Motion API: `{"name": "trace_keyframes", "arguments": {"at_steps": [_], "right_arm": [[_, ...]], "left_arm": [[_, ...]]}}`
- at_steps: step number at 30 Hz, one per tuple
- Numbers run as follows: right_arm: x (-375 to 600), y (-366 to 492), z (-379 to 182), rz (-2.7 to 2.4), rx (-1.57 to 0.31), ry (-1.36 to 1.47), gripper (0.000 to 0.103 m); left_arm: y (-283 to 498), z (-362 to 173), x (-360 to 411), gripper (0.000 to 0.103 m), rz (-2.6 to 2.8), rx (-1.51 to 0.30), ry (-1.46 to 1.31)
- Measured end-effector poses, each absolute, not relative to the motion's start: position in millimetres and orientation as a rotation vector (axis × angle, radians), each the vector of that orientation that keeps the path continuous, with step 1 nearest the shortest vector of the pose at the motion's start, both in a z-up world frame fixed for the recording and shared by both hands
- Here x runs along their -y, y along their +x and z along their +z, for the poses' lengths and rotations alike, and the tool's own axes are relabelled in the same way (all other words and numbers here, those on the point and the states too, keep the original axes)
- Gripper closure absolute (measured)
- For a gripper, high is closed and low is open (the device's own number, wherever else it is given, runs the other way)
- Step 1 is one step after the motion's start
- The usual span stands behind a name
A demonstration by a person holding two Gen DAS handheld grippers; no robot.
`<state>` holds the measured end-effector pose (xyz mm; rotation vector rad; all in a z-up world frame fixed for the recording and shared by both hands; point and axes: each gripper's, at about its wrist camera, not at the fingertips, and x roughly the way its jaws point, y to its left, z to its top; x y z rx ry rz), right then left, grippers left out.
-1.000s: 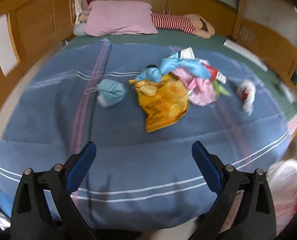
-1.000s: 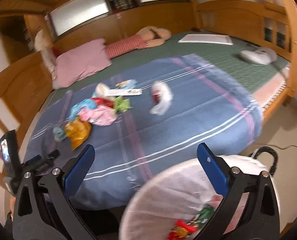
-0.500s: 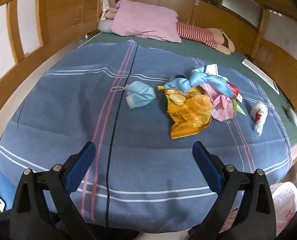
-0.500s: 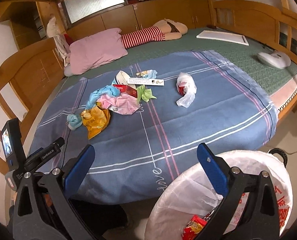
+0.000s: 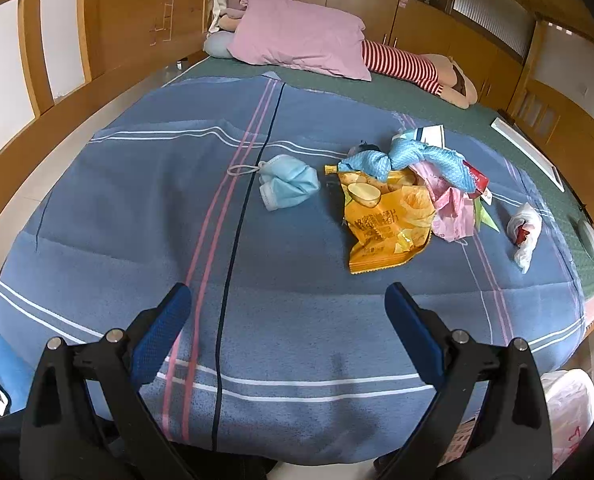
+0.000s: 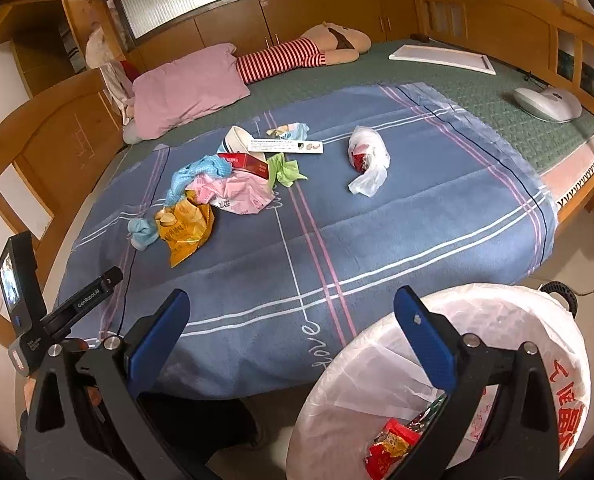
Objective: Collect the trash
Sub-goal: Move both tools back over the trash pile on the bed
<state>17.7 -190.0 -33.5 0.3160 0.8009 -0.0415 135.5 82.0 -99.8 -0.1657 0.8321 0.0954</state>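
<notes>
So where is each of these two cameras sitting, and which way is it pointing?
Left wrist: on the left gripper, facing across the bed at the yellow chip bag; only its open fingers show.
Right wrist: on the right gripper, above the lined bin; a hand shows at lower left.
Both share the blue blanket and the trash pile.
</notes>
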Motion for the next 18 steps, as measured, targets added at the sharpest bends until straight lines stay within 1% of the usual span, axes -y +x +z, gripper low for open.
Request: {"name": "trace_keyframes", "arguments": {"at_steps": [14,18], "right_arm": [[190,24,-49,-0.046,-0.849,0.314,0.003],[189,39,-52,-0.073,-0.841,0.298,0.003]], "left_arm": [[138,-106,-93,0.006,0.123,-0.864,-0.222],[138,-106,-93,0.006,0.141,-0.863,-0.220]]}}
